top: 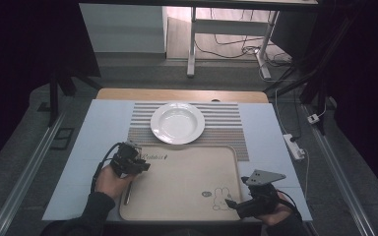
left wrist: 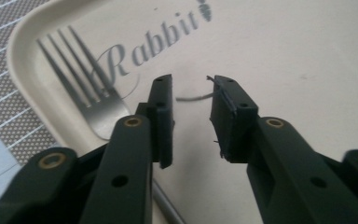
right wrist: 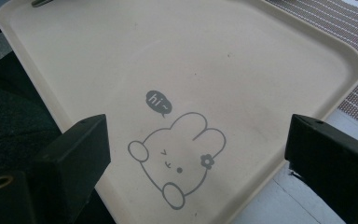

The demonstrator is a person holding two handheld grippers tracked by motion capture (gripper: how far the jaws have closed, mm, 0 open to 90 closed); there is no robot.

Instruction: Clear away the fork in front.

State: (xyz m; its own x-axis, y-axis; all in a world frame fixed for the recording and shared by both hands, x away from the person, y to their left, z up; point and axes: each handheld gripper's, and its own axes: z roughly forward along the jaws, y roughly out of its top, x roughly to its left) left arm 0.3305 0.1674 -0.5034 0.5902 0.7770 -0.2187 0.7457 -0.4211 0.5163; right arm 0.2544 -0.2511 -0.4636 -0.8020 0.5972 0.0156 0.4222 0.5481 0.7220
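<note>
Fingers of both grippers released; fork handle hidden under the left one, on the tray

Shiny metal fork on matt plastic tray.

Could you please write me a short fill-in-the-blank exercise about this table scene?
1. The fork lies on the beige ____.
2. The white plate rests on the ____ placemat.
3. The word printed beside the fork's tines reads ____.
4. The left gripper has ____ between its jaws.

Missing words: tray; striped; Rabbit; nothing
</note>
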